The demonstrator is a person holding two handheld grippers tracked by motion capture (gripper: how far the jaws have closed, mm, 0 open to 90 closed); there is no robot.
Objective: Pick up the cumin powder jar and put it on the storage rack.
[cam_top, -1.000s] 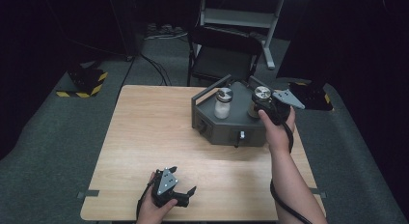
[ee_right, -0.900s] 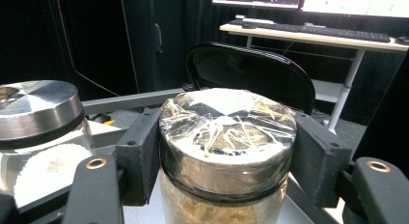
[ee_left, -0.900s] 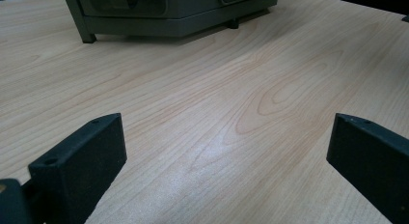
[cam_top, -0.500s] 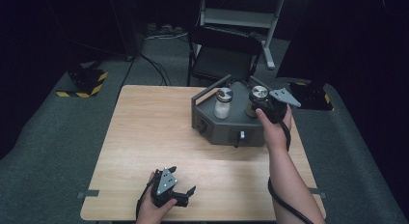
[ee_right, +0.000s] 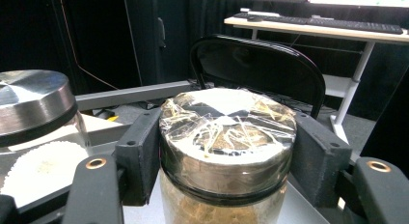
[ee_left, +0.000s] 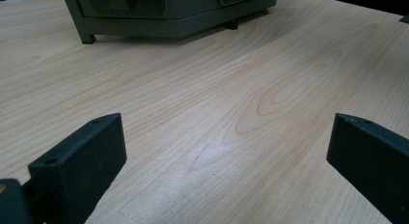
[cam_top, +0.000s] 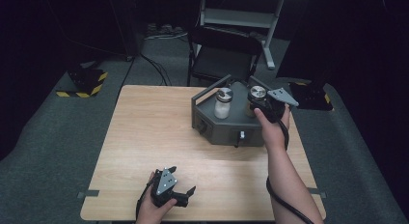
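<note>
Your right tool (ee_right: 226,151) is clamped on the brown jar (ee_right: 226,151), upright in the grey caddy (cam_top: 226,130), right of the white jar (cam_top: 223,104). Right gripper view shows its taped lid. Your left tool (ee_left: 226,151) gapes, released, over the worktop (cam_top: 144,137).

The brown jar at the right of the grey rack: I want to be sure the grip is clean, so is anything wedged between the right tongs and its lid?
Nothing visible. In the right gripper view both pads press straight on the lid of the brown jar; the right tongs are shut on it. The white jar stands apart.
</note>
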